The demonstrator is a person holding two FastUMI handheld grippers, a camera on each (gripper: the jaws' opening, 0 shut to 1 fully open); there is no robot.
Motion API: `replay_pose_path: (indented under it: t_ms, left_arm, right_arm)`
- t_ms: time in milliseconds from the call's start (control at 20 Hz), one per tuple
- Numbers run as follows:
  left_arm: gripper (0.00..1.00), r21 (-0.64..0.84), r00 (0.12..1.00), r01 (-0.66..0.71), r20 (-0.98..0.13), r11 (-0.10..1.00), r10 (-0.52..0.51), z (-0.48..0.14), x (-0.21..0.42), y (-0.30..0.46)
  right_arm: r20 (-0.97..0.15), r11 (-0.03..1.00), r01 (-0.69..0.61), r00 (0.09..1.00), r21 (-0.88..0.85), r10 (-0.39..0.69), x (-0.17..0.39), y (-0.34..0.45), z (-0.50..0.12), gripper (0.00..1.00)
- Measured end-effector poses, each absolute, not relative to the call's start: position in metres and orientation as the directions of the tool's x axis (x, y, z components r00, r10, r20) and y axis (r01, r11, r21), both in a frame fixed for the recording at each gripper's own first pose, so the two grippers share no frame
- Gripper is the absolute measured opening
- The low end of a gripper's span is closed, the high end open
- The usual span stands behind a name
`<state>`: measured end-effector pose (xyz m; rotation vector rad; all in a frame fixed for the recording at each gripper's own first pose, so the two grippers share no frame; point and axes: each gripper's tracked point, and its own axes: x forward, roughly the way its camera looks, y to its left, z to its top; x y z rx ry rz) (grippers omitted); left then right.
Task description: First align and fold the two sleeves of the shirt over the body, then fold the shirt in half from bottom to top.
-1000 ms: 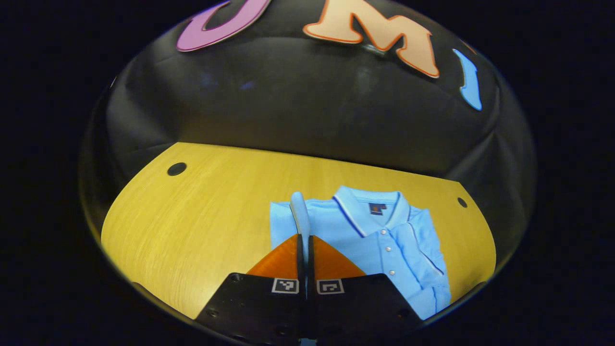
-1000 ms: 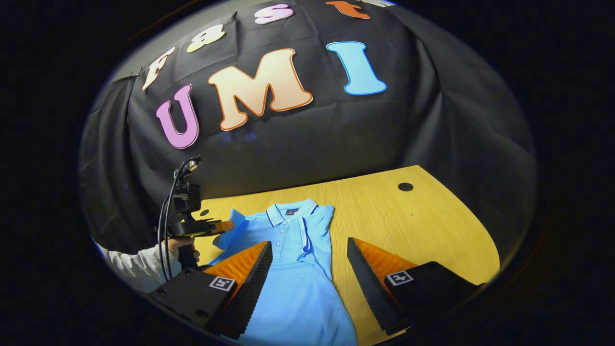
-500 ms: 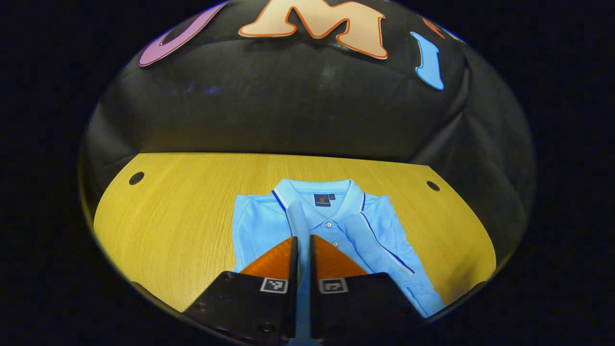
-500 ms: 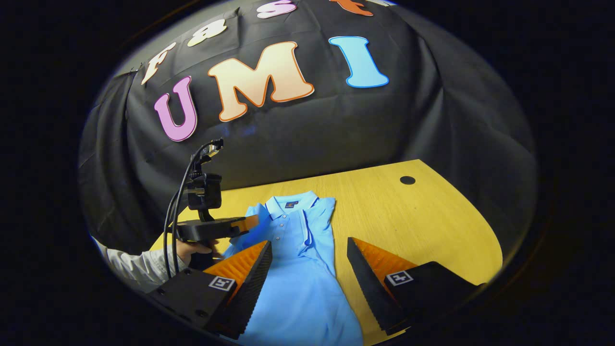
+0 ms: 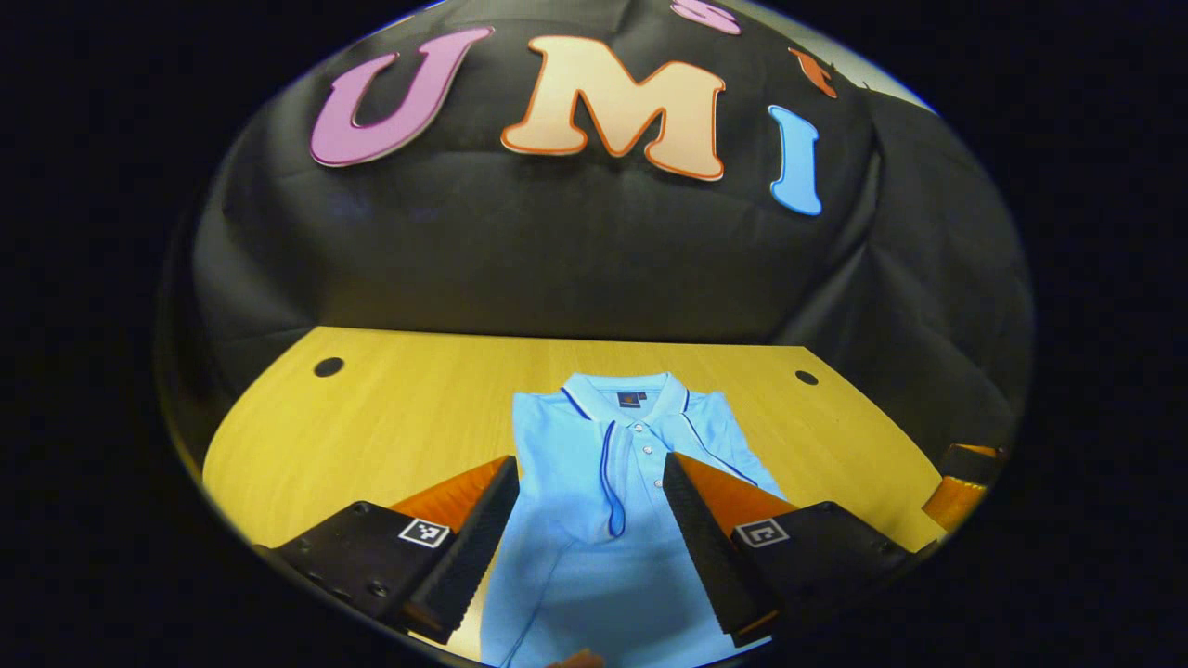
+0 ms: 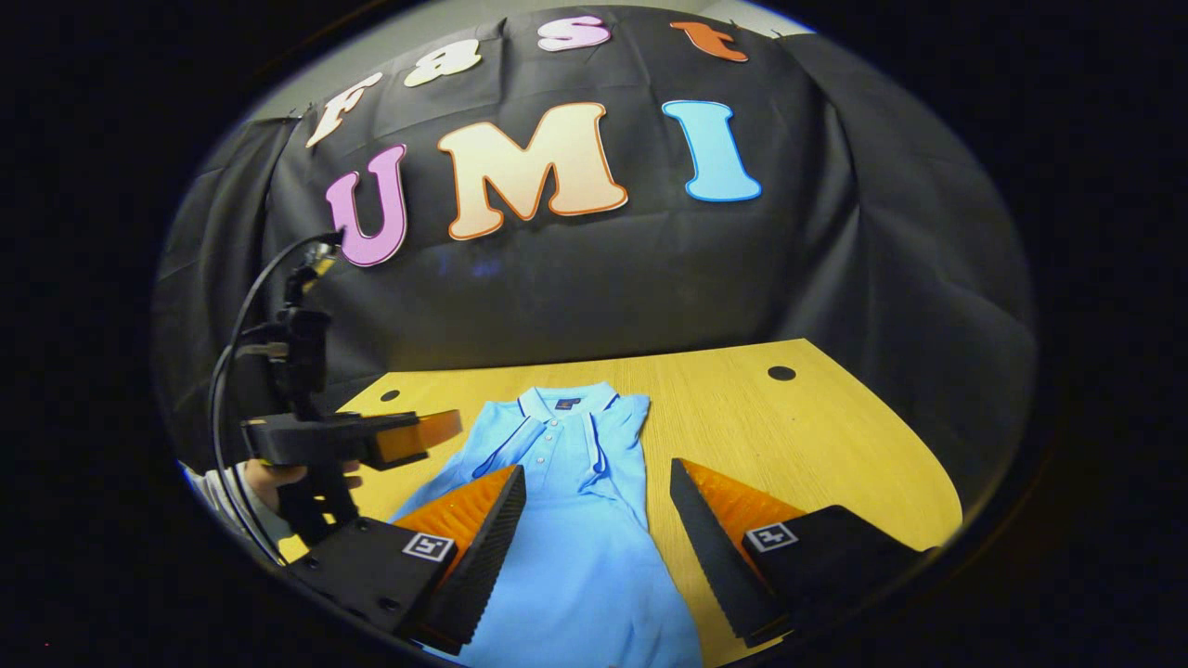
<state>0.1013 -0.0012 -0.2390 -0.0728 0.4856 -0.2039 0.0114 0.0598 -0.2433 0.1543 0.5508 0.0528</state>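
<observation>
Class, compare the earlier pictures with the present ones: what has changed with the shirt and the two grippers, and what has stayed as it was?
The left gripper opened and let go of the sleeve, which now lies folded over the shirt; the gripper drew back toward the shirt's left edge. The right gripper stayed open above the shirt's lower part, and the table is unchanged.

The shirt (image 5: 594, 520) is showing as soft, matt knit cloth with small glossy buttons. The worktop (image 5: 408, 408) is looking like smooth wood-grain laminate with a slight sheen. The left tongs (image 5: 587, 478) are showing ridged, rubbery inner faces and matt plastic bodies.
</observation>
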Motion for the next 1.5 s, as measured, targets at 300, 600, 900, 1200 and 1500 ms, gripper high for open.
replay_pose_path:
  t_ms: [300,600,900,1200,1500]
  left_arm:
    - [0.95,-0.088,0.878,0.172,-0.438,0.981,-0.193,-0.213,0.008,0.029]
    - [0.95,-0.093,0.846,0.154,-0.502,0.984,-0.179,-0.237,-0.075,0.046]
    - [0.95,-0.06,0.785,0.15,-0.6,0.987,-0.156,-0.284,-0.145,0.052]
    - [0.96,-0.082,0.719,0.11,-0.682,0.991,-0.136,-0.331,-0.188,0.051]
    - [0.96,-0.007,0.706,0.123,-0.702,0.992,-0.093,-0.353,-0.206,0.056]
  right_arm:
    - [-0.504,0.992,-0.022,0.86,0.121,0.08,-0.037,0.054,-0.235,0.98]
    - [-0.539,0.997,-0.048,0.839,0.067,0.077,-0.098,0.044,-0.246,0.98]
    - [-0.612,0.998,-0.055,0.788,0.035,0.065,-0.158,0.031,-0.28,0.94]
    - [-0.697,0.998,-0.059,0.715,0.02,0.057,-0.198,0.024,-0.326,0.98]
    - [-0.771,0.998,-0.06,0.636,-0.013,0.028,-0.231,0.015,-0.36,0.98]
